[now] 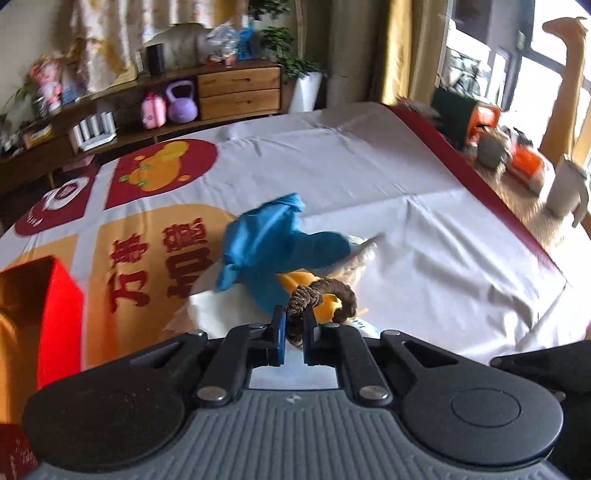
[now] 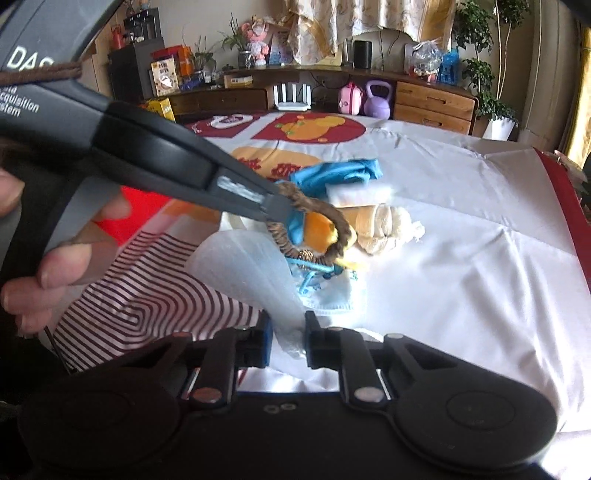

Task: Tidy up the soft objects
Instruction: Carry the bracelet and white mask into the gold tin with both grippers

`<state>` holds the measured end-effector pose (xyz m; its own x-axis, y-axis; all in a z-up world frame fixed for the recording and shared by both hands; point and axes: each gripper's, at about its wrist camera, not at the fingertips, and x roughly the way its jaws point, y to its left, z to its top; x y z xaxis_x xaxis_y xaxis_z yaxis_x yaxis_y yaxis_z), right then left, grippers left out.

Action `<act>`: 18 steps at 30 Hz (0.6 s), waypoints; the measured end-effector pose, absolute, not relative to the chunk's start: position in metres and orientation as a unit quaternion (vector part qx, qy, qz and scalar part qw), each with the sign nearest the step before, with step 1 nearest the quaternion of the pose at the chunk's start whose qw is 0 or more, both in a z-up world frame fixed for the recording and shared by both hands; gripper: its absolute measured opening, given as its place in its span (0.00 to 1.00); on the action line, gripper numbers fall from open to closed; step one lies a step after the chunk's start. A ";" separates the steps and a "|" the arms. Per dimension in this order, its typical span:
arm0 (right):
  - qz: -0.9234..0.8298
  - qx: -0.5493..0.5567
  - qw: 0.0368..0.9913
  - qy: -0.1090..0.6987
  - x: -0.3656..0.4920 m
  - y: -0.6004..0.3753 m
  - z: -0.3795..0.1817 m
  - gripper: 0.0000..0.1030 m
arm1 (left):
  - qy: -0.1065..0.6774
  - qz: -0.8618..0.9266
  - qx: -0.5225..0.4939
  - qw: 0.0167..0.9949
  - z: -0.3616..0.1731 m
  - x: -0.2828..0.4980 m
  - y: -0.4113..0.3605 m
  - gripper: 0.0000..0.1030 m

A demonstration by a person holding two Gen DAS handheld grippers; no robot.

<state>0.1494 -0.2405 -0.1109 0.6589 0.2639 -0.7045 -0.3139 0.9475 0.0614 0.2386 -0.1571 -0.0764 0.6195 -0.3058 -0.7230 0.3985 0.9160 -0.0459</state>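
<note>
Clamped between the left gripper [image 1: 293, 325] jaws is a brown braided ring [image 1: 325, 295], raised over the pile of soft things. Right gripper [image 2: 288, 341] pinches a translucent plastic bag [image 2: 243, 273]. An open red box [image 1: 55, 314] stands left, contents unseen. Bare white cloth [image 1: 424, 240] spreads toward the red table edge [image 1: 480, 177].

A long wooden sideboard [image 2: 369, 85] runs along the far wall — on it a black speaker [image 2: 362, 54] and a pink doll [image 2: 257, 38]. In its open shelf sit a purple kettlebell [image 2: 377, 99] and a small pink bag [image 2: 349, 99], just beside each other. Potted plants [image 2: 480, 70] stand at the right end, patterned curtains [image 2: 354, 22] hang behind, and yellow drapes [image 1: 399, 51] frame a bright window [image 1: 491, 48].
</note>
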 end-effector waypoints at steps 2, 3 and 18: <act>0.159 -0.029 0.912 0.377 0.147 -0.241 -0.106 0.15 | 0.390 -0.186 0.049 0.901 -0.070 0.236 -0.147 0.08; 0.160 -0.028 0.913 0.374 0.146 -0.241 -0.103 0.15 | 0.389 -0.179 0.044 0.903 -0.067 0.234 -0.141 0.08; 0.182 -0.018 0.925 0.334 0.135 -0.219 -0.055 0.13 | 0.343 -0.098 -0.017 0.934 -0.005 0.209 -0.039 0.08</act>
<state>0.1347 -0.2193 -0.0546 0.7111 0.3240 -0.6240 -0.3476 0.9335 0.0887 0.2092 -0.0387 -0.0047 0.7460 -0.1944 -0.6369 0.1705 0.9803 -0.0995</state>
